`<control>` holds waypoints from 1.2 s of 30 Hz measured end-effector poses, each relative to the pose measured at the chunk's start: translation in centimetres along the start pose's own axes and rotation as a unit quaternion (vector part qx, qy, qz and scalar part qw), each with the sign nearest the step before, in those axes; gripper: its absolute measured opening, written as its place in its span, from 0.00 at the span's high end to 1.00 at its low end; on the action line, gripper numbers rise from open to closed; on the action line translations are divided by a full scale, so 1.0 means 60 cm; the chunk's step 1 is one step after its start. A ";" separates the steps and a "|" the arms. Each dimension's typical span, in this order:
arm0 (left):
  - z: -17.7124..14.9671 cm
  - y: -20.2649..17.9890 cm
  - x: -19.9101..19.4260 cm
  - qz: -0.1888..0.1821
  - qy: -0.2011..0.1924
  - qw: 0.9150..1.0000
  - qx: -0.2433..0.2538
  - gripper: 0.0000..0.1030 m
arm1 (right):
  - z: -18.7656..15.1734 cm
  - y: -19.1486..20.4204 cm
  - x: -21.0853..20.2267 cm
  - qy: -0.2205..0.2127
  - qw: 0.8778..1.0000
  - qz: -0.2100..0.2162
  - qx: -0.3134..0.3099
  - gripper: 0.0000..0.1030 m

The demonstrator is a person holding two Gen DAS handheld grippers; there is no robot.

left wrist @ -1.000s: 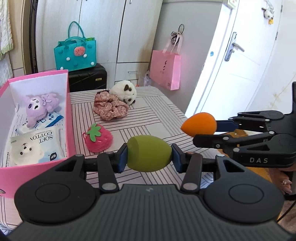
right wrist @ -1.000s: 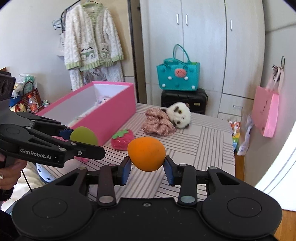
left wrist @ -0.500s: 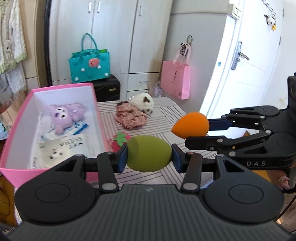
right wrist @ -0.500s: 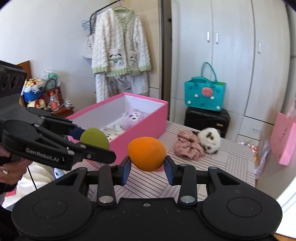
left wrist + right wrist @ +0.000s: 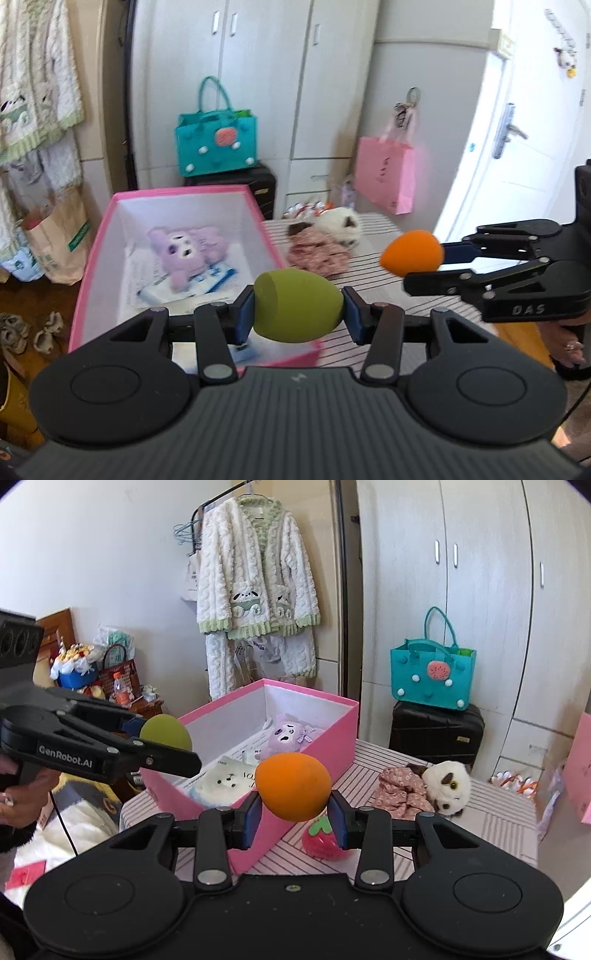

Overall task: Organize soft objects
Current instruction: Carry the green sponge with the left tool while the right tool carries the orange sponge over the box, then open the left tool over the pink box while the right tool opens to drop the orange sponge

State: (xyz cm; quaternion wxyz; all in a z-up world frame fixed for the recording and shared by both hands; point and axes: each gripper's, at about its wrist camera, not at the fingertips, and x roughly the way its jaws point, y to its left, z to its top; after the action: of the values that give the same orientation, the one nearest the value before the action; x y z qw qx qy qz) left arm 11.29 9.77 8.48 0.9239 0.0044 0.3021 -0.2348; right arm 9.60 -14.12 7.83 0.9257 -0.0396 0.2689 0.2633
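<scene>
- Striped cloth is seen on the table (image 5: pixel 491 823), where a pink box (image 5: pixel 317 738) stands open.
- Inside the pink box a purple plush toy (image 5: pixel 184 251) and a white bear cotton pack (image 5: pixel 221 782) are laid.
- The green sponge egg (image 5: pixel 297 306) is pinched by the left gripper (image 5: pixel 298 314), above the near end of the pink box.
- The orange sponge egg (image 5: pixel 293 786) is pinched by the right gripper (image 5: pixel 294 814), just beside the pink box, over its near wall.
- A strawberry plush (image 5: pixel 323 840) is lying near the pink box, on the table.
- A floral scrunchie (image 5: pixel 400 788) and a white panda plush (image 5: pixel 447 786) are touching, further from the pink box.
</scene>
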 end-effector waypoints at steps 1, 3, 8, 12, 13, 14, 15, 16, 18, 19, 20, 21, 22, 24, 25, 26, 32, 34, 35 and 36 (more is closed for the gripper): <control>0.001 0.011 0.008 0.005 0.004 1.000 -0.004 0.54 | -0.001 -0.004 0.009 -0.001 1.000 0.001 0.006 0.57; 0.007 0.034 0.022 0.022 0.011 1.000 -0.007 0.54 | -0.004 -0.013 0.029 0.002 1.000 0.008 0.019 0.57; 0.032 0.091 0.073 0.075 0.037 0.996 0.009 0.54 | -0.001 -0.028 0.074 0.009 0.999 0.008 0.031 0.56; 0.042 0.130 0.117 0.135 0.042 0.990 0.024 0.54 | 0.005 -0.042 0.098 0.006 0.999 0.012 0.041 0.55; 0.044 0.136 0.125 0.131 0.044 0.990 0.028 0.54 | 0.005 -0.046 0.102 0.005 0.999 0.013 0.047 0.55; 0.047 0.142 0.131 0.124 0.051 0.991 0.028 0.54 | 0.007 -0.051 0.108 0.006 0.998 0.015 0.053 0.55; 0.049 0.146 0.137 0.118 0.058 0.991 0.027 0.54 | 0.009 -0.052 0.115 0.008 0.998 0.017 0.054 0.55; 0.052 0.149 0.143 0.110 0.065 0.991 0.031 0.54 | 0.011 -0.052 0.123 0.012 0.999 0.017 0.050 0.56; 0.057 0.151 0.156 0.094 0.079 0.992 0.035 0.54 | 0.020 -0.048 0.141 0.019 0.999 0.017 0.039 0.57; 0.059 0.153 0.167 0.088 0.094 0.991 0.035 0.54 | 0.028 -0.047 0.150 0.023 0.999 0.020 0.036 0.57; 0.061 0.155 0.175 0.086 0.104 0.990 0.034 0.54 | 0.035 -0.043 0.160 0.027 0.999 0.026 0.031 0.57; 0.062 0.155 0.183 0.085 0.113 0.989 0.035 0.54 | 0.043 -0.039 0.170 0.030 0.999 0.030 0.023 0.57; 0.064 0.156 0.192 0.086 0.123 0.988 0.041 0.54 | 0.052 -0.036 0.179 0.031 0.999 0.032 0.017 0.57; 0.068 0.158 0.206 0.091 0.135 0.985 0.049 0.54 | 0.070 -0.029 0.200 0.036 0.999 0.039 -0.003 0.57; 0.070 0.160 0.211 0.090 0.141 0.985 0.050 0.54 | 0.078 -0.026 0.210 0.039 0.998 0.043 -0.010 0.57; 0.071 0.163 0.216 0.089 0.148 0.984 0.048 0.54 | 0.088 -0.023 0.224 0.045 0.998 0.048 -0.017 0.57; 0.075 0.160 0.232 0.094 0.172 0.977 0.083 0.46 | 0.113 0.004 0.302 0.085 0.992 0.037 -0.086 0.58; 0.073 0.157 0.228 0.118 0.156 0.977 0.090 0.46 | 0.118 0.011 0.323 0.096 0.986 0.045 -0.129 0.58; 0.072 0.156 0.224 0.125 0.149 0.976 0.095 0.46 | 0.120 0.012 0.329 0.098 0.983 0.052 -0.149 0.58; 0.072 0.157 0.218 0.127 0.141 0.977 0.095 0.46 | 0.124 0.008 0.333 0.100 0.982 0.056 -0.152 0.58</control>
State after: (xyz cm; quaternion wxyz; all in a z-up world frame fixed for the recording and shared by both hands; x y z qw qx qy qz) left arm 27.04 11.83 3.42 0.8896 0.1637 0.4026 -0.1405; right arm 27.20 -2.79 3.83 0.8611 -0.1906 0.3192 0.3468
